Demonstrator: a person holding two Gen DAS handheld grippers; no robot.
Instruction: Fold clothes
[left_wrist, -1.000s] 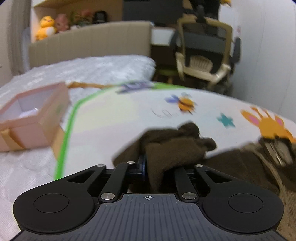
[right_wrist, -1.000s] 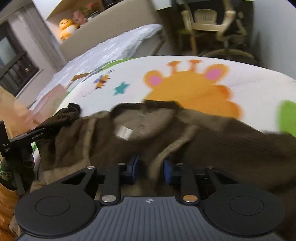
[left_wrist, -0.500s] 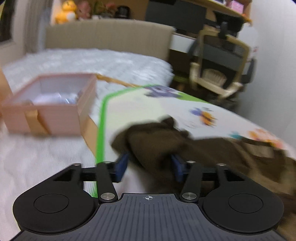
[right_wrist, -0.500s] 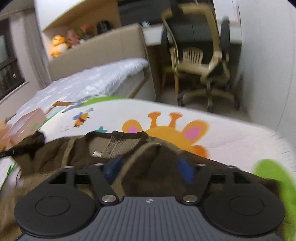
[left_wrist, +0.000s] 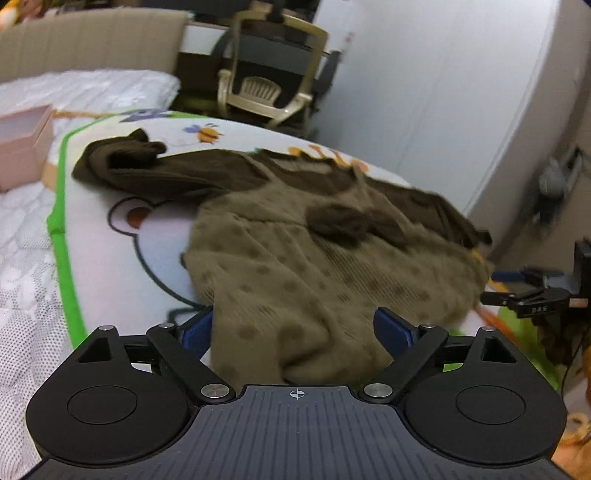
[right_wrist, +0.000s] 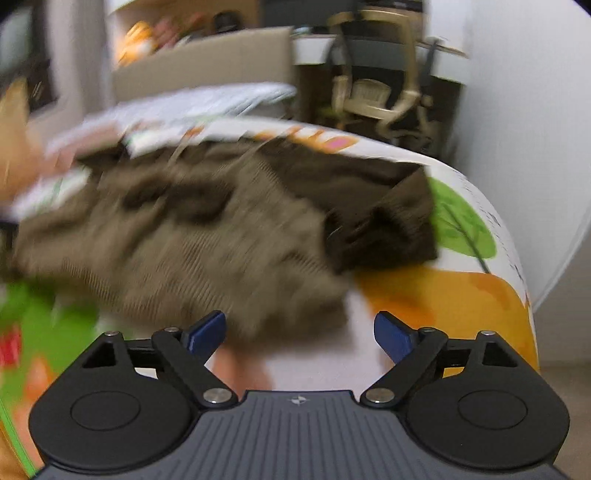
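A brown garment (left_wrist: 295, 258) lies spread on a printed play mat (left_wrist: 96, 251): olive dotted body, dark brown sleeves (left_wrist: 147, 166) and a dark bow (left_wrist: 343, 221). My left gripper (left_wrist: 293, 328) is open, its blue pads on either side of the garment's near hem, not clamped. My right gripper (right_wrist: 299, 330) is open and empty just in front of the garment's (right_wrist: 207, 229) near edge; that view is motion-blurred. The right gripper also shows at the right edge of the left wrist view (left_wrist: 532, 295).
A pink open box (left_wrist: 22, 147) sits at the mat's far left on a white quilted bed (left_wrist: 22, 295). A beige chair (left_wrist: 266, 88) stands beyond the mat. A white wall (left_wrist: 443, 92) rises to the right. The mat's right edge (right_wrist: 517, 295) drops off.
Both grippers have opened and let go of the garment's dark sleeves. Both pulled back toward the near hem, and the garment now lies spread on the mat.
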